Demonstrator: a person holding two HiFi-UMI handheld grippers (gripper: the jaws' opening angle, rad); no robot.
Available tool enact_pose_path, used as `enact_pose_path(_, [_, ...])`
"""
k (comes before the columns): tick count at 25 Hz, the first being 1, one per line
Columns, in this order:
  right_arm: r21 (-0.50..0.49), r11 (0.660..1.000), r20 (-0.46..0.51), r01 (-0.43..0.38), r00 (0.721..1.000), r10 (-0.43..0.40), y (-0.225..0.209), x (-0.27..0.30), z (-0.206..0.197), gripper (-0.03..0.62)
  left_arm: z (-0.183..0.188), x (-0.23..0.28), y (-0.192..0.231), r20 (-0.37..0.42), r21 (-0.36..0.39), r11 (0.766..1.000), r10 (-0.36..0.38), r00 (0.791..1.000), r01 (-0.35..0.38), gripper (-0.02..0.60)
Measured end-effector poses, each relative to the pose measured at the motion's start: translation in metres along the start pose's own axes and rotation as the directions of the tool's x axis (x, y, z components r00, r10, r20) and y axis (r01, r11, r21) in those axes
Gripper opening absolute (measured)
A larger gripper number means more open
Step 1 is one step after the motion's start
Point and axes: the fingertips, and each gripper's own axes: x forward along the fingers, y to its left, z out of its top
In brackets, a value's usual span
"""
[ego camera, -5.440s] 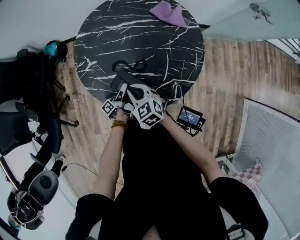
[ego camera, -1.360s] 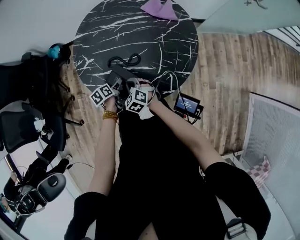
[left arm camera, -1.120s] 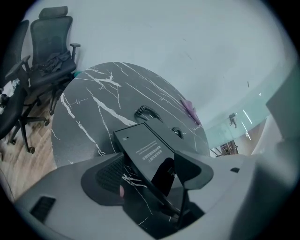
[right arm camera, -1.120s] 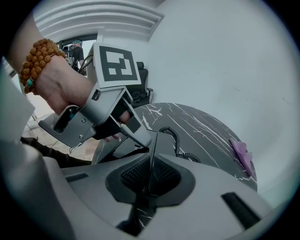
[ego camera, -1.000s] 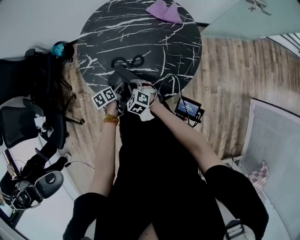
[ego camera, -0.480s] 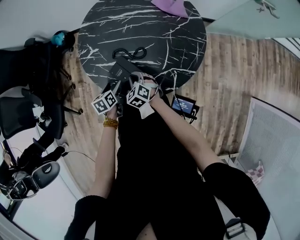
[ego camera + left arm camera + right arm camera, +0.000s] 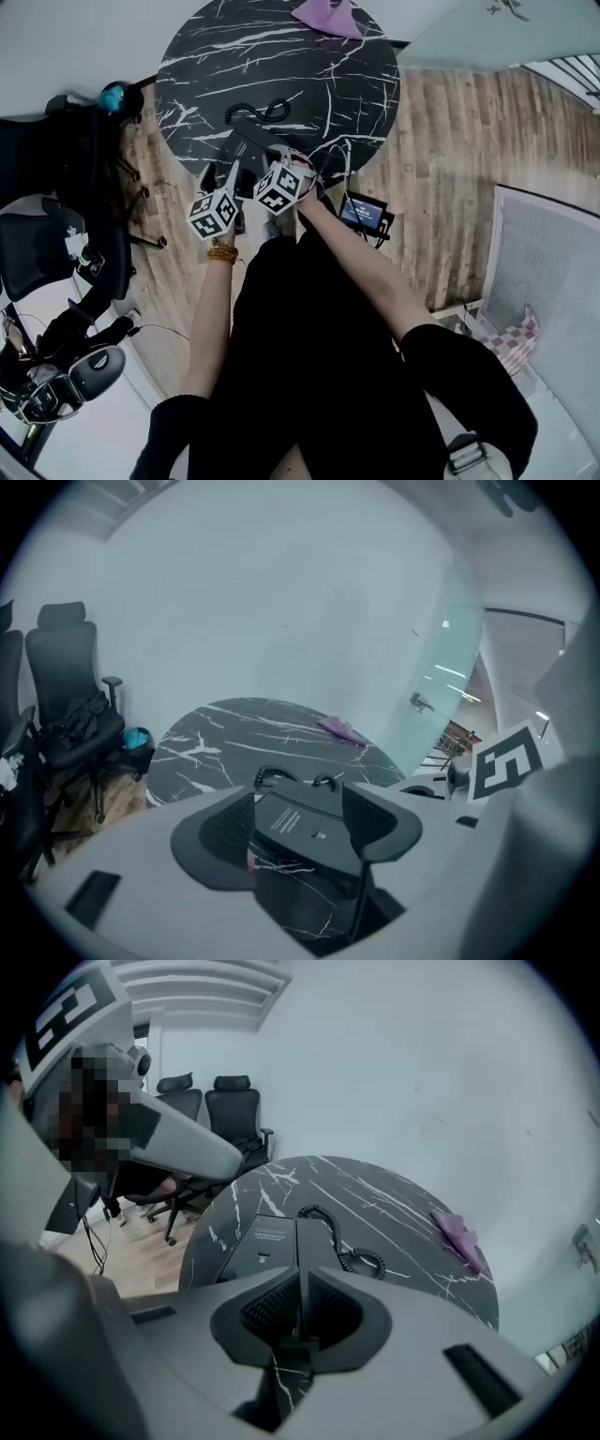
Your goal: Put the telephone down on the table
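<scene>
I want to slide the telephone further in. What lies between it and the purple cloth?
Only the coiled cord, close beside the telephone; beyond it the table is bare up to the purple cloth. The head view shows this.

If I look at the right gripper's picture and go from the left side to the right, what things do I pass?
office chairs → telephone → coiled cord → purple cloth
</scene>
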Motion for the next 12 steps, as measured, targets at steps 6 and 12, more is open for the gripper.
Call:
enact_pose_path(6, [0.103,0.99,0.111,0.097,0.988,-0.109,-0.014,-0.044,0.028,0.046,0.044,-0.022,-0.014,0.138,0.096,0.995,-0.049,0.989,0.036,0.145])
enact_pose_path(12, [0.181,0.963,0.266,0.202,0.932,-0.245,-0.02,-0.093,0.087,0.046,0.078,-0.051,-0.016,0.252,0.177,0.984,-0.065,0.965,0.02,0.104])
